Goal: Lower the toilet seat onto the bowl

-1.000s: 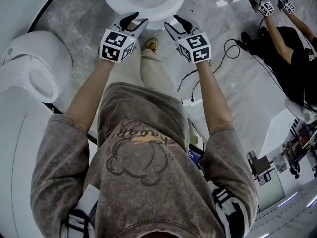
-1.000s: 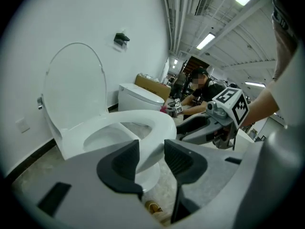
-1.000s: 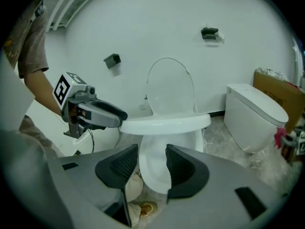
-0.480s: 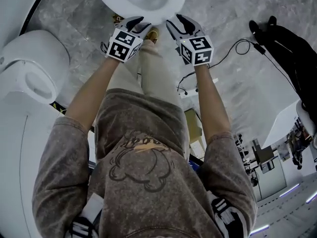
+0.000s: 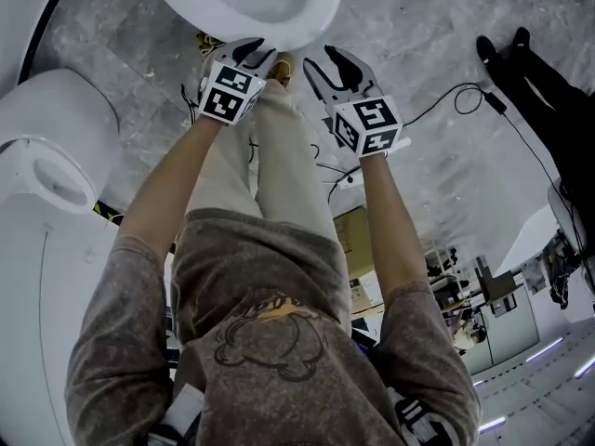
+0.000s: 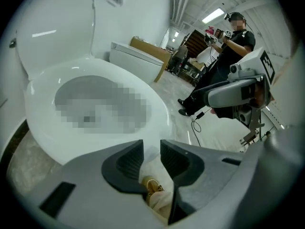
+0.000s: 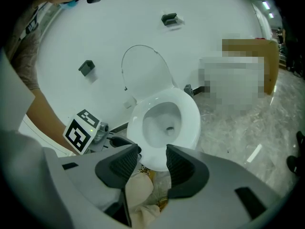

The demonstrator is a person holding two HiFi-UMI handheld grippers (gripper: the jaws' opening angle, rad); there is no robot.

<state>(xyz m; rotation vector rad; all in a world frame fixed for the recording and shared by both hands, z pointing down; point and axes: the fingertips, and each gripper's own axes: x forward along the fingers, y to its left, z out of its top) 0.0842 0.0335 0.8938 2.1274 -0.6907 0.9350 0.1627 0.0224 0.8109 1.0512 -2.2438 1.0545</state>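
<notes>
Down by the front rim of the toilet bowl I've got both grippers hovering, so this is only the approach, nothing touched yet. The toilet seat stands upright against the wall behind the bowl. The left gripper is closing its jaws on nothing; only a shoe shows past them. The right gripper sits fairly wide and empty. Next I reckon one gripper has to reach up to the seat's top edge and tip it forward gently. Count: two grippers, one raised seat, one bowl ahead, a second toilet off to my left, and one other person.
</notes>
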